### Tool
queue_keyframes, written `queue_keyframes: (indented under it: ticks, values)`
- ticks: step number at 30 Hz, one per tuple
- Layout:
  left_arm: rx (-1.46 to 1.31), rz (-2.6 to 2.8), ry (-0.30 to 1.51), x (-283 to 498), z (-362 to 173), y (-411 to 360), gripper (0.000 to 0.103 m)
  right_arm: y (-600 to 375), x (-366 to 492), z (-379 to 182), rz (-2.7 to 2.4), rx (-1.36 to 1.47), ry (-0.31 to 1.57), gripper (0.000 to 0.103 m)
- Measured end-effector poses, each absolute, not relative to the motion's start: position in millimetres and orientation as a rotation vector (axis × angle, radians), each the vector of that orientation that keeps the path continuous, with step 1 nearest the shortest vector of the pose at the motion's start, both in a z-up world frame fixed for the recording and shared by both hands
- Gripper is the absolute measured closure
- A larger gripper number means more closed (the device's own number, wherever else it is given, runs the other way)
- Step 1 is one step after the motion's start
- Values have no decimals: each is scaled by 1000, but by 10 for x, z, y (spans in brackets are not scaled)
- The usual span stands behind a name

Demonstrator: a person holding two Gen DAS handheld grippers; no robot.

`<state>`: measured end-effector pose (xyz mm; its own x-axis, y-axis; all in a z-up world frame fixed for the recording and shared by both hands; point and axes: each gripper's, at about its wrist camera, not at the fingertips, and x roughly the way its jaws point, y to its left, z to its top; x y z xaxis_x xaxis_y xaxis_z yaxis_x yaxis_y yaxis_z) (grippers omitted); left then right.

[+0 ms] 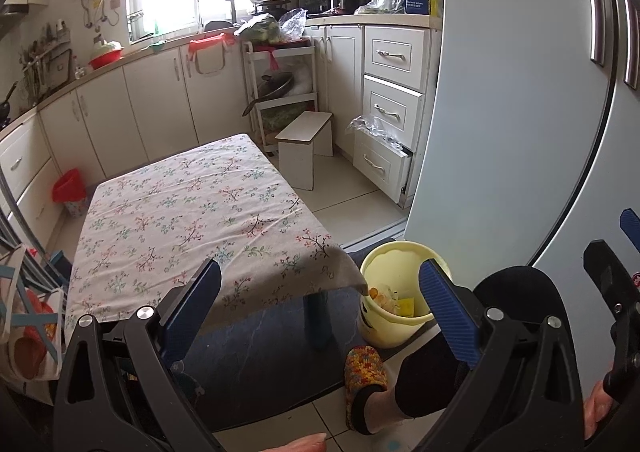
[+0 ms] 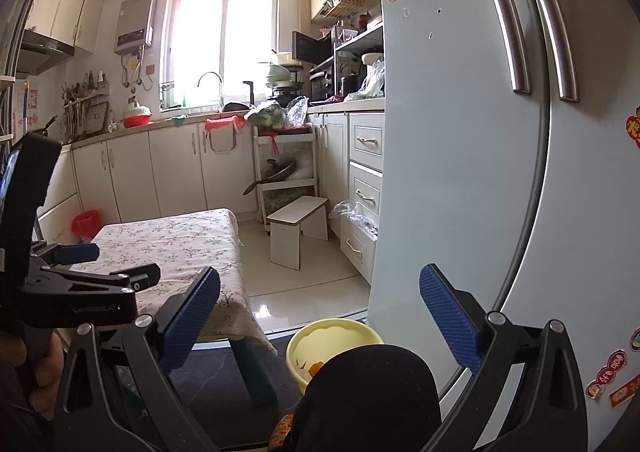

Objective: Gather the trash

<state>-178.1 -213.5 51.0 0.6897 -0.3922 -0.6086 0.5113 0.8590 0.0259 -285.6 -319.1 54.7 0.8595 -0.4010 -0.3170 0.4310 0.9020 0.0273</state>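
Trash sits inside the yellow bin [image 1: 394, 294] on the floor at 5 o'clock in the left wrist view, just beside the floral-cloth table [image 1: 192, 220] corner and against the refrigerator [image 1: 512, 112]. You hold the left gripper [image 1: 320, 308] with its jaws apart and empty. The right gripper [image 2: 320, 320] is likewise spread and empty, above your knee [image 2: 372, 384]. No loose trash shows on the tablecloth, so collection appears complete.

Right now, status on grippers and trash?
Left gripper open, empty. Right gripper open, empty. Yellow bin on floor, scraps inside. Knee partly blocks bin.
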Motion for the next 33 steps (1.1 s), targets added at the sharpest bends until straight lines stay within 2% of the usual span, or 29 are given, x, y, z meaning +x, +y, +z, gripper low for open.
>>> queue_keyframes:
  ticks: [33]
  values:
    - [207,-492,570,-1934,679,-2070,8,-3113,-2965,553,-460,79,283,7]
